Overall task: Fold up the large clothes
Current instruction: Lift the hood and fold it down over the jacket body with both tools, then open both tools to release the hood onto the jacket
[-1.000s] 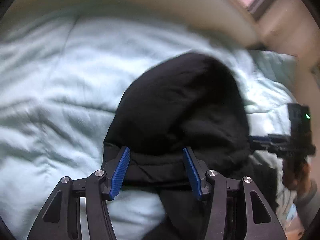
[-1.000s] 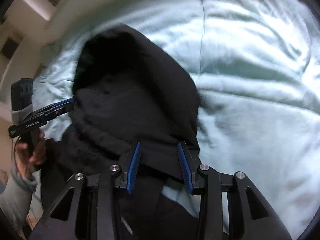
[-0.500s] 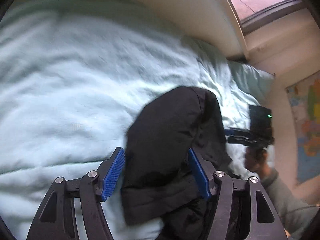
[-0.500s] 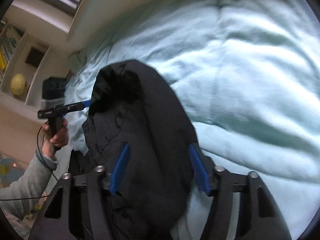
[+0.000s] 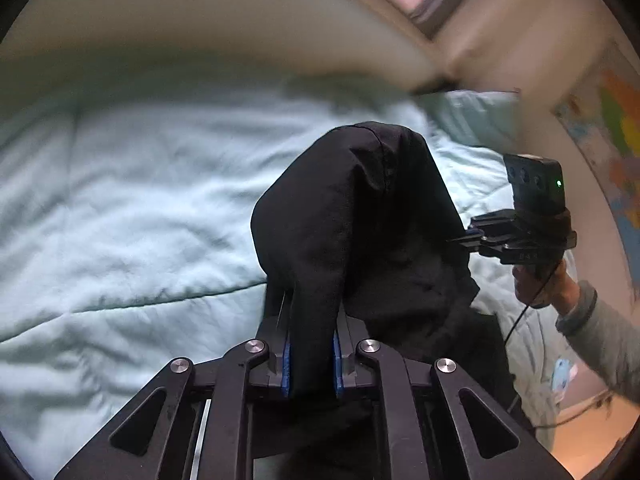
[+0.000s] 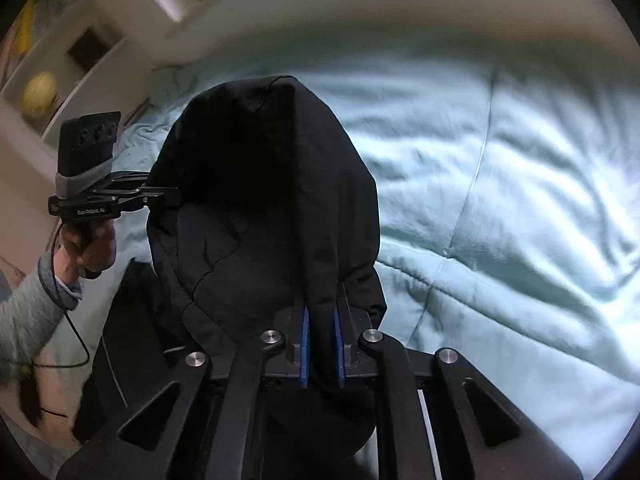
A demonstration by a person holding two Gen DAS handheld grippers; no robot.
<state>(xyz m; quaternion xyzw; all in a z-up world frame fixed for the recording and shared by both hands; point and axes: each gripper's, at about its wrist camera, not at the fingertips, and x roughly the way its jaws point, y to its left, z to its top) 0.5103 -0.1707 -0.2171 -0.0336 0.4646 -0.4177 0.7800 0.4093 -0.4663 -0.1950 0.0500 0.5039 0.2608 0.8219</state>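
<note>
Two hand-held grippers are raised side by side above the bed, each gripped from below by a hand in a grey sleeve. From the left wrist view the right hand point(image 5: 538, 286) sits low at the right, holding the right gripper point(image 5: 466, 237) level, pointing into the cloth. From the right wrist view the left hand point(image 6: 90, 246) holds the left gripper point(image 6: 168, 196) the same way.

A pale teal quilt point(image 5: 132, 216) covers the bed, with a matching pillow point(image 5: 476, 116) at its far right corner. A cream wall runs behind, a coloured map point(image 5: 616, 136) hangs at the right, and shelving with a yellow ball point(image 6: 39, 91) stands at the left.

Blue pads point(image 5: 285, 364) of the left gripper are clamped tight on a bunched fold of the black garment point(image 5: 360, 216). The right gripper pinches another fold likewise. The garment hangs humped between them, lifted above the near edge of the quilt, its lower part trailing downward.
</note>
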